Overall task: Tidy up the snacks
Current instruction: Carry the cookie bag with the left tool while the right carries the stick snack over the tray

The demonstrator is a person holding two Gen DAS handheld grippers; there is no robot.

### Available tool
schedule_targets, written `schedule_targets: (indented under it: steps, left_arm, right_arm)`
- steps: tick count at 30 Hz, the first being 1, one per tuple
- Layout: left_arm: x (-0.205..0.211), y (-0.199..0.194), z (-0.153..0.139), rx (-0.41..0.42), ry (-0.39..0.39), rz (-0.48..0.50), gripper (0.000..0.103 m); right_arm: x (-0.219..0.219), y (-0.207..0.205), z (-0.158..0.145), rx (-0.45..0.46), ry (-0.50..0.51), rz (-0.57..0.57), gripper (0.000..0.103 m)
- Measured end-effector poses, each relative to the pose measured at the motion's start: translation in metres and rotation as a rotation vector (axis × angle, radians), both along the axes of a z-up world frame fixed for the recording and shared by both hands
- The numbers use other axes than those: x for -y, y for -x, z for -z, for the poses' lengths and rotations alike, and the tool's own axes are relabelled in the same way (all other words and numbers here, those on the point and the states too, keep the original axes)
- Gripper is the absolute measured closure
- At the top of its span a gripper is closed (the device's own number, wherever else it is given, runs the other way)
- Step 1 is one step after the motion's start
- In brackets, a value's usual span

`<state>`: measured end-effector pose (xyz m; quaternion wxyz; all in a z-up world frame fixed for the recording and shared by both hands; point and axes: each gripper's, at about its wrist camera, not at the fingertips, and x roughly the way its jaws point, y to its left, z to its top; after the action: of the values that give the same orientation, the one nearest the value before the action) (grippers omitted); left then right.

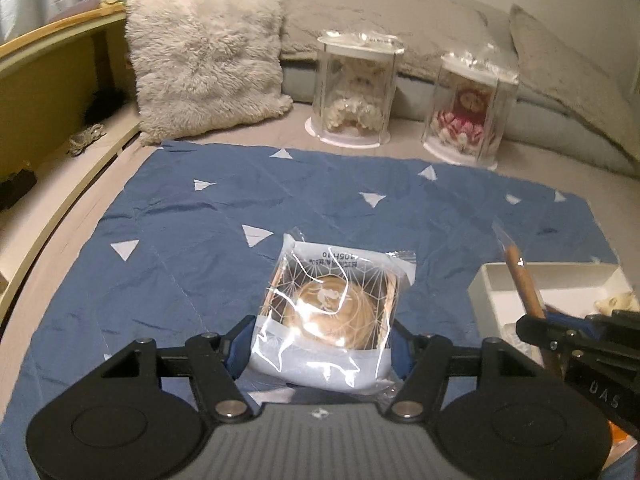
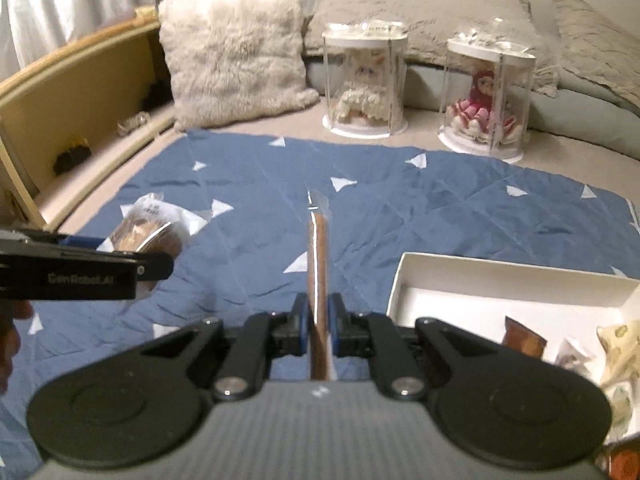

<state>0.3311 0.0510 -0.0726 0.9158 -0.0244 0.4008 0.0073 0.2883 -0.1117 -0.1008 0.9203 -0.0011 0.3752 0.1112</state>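
Note:
My left gripper (image 1: 320, 344) is shut on a round pastry in a clear and white wrapper (image 1: 334, 312), held above the blue cloth (image 1: 200, 264). My right gripper (image 2: 318, 328) is shut on a thin brown snack stick in a clear wrapper (image 2: 318, 264), held on edge and pointing forward. The stick also shows in the left wrist view (image 1: 524, 284), over the white box (image 1: 504, 276). The pastry shows in the right wrist view (image 2: 148, 236), behind the left gripper (image 2: 120, 270). The white box (image 2: 480, 276) sits at the right and holds several wrapped snacks (image 2: 524, 340).
A fluffy pillow (image 1: 204, 56) and two clear doll cases, one with a white doll (image 1: 354, 92) and one with a pink doll (image 1: 468, 112), stand at the back of the bed. A wooden shelf (image 1: 52, 92) runs along the left. Grey pillows (image 1: 400, 20) lie behind.

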Motion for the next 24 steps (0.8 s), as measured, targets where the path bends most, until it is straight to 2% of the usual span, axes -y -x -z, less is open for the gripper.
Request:
schedule_targets:
  steps: [6, 8, 11, 15, 24]
  left_arm:
    - [0.025, 0.017, -0.013, 0.033, 0.043, 0.005, 0.036]
    - [0.033, 0.018, -0.014, 0.041, 0.037, 0.003, 0.036]
    - [0.041, 0.016, -0.013, 0.037, 0.074, -0.002, 0.036]
    - [0.062, 0.012, -0.01, 0.031, 0.068, 0.006, 0.036]
    - [0.127, -0.005, 0.0, 0.022, 0.11, 0.077, 0.036]
  right_arm:
    - [0.019, 0.017, -0.017, 0.046, -0.025, 0.017, 0.091]
    - [0.03, 0.02, -0.02, 0.051, -0.026, 0.041, 0.091]
    - [0.05, 0.025, -0.023, 0.051, -0.028, 0.077, 0.091]
    - [0.074, 0.028, -0.022, 0.052, -0.015, 0.12, 0.091]
    - [0.142, 0.035, -0.016, 0.045, -0.017, 0.226, 0.091]
